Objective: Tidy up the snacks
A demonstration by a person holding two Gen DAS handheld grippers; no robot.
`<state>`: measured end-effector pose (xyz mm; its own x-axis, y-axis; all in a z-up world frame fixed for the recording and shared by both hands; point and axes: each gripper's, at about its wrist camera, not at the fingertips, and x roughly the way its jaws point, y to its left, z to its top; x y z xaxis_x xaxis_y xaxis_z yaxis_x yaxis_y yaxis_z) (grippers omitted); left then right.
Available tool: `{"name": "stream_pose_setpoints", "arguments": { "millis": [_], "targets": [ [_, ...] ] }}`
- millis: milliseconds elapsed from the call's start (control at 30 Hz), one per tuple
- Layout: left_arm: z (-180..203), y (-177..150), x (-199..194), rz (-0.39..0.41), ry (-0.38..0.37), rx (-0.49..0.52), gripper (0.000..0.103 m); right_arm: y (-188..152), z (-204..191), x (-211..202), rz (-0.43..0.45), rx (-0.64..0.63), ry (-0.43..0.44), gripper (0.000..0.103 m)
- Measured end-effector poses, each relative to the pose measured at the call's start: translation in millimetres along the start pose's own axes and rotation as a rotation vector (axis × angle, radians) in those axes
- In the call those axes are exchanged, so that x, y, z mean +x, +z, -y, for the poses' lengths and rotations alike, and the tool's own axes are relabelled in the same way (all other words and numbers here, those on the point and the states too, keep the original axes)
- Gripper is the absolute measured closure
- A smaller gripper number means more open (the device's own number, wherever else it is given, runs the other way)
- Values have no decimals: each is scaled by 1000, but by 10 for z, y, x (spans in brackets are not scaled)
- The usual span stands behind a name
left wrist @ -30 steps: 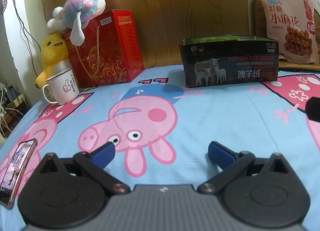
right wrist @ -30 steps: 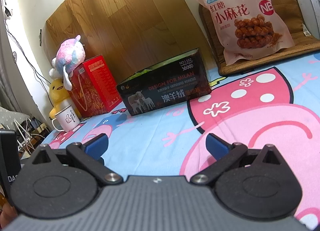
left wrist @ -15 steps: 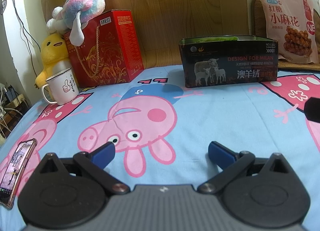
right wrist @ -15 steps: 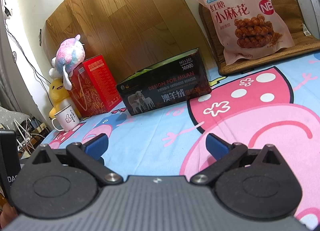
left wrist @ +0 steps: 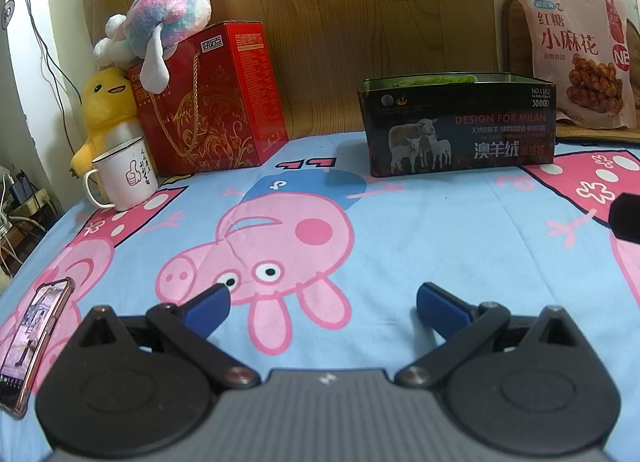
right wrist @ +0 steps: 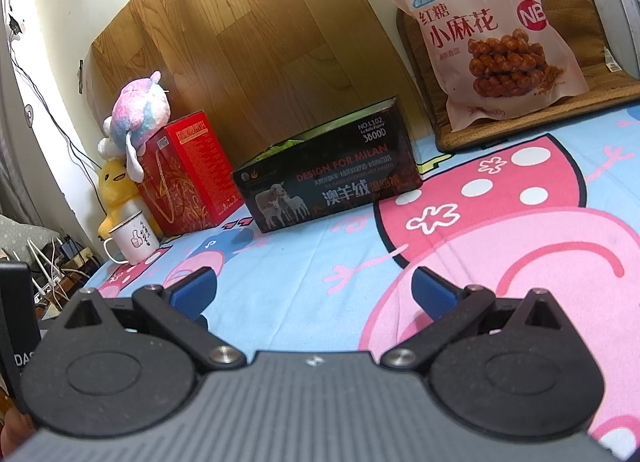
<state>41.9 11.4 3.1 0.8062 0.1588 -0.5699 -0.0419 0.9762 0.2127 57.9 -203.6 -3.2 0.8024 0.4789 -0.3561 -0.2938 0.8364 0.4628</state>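
Observation:
A pink snack bag (left wrist: 576, 49) of fried dough twists leans upright at the back right; it also shows in the right wrist view (right wrist: 496, 33). A black open-topped box (left wrist: 456, 125) with sheep on its side stands mid-back, green contents inside; it also shows in the right wrist view (right wrist: 328, 185). My left gripper (left wrist: 324, 304) is open and empty, low over the cartoon-pig sheet. My right gripper (right wrist: 314, 288) is open and empty too, well short of box and bag.
A red gift box (left wrist: 208, 101) with a pastel plush (left wrist: 160, 25) on top, a yellow duck plush (left wrist: 106, 109) and a white mug (left wrist: 124, 173) stand at the back left. A phone (left wrist: 32, 342) lies near the left edge. A brown mat (right wrist: 560, 61) backs the bag.

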Motion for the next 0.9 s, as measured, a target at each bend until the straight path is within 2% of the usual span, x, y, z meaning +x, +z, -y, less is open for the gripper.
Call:
{"name": "stream_pose_setpoints", "arguments": {
  "millis": [900],
  "targets": [
    [6, -2, -8, 0, 2, -1, 0, -5, 5, -15, 6, 3, 4, 0]
  ]
}}
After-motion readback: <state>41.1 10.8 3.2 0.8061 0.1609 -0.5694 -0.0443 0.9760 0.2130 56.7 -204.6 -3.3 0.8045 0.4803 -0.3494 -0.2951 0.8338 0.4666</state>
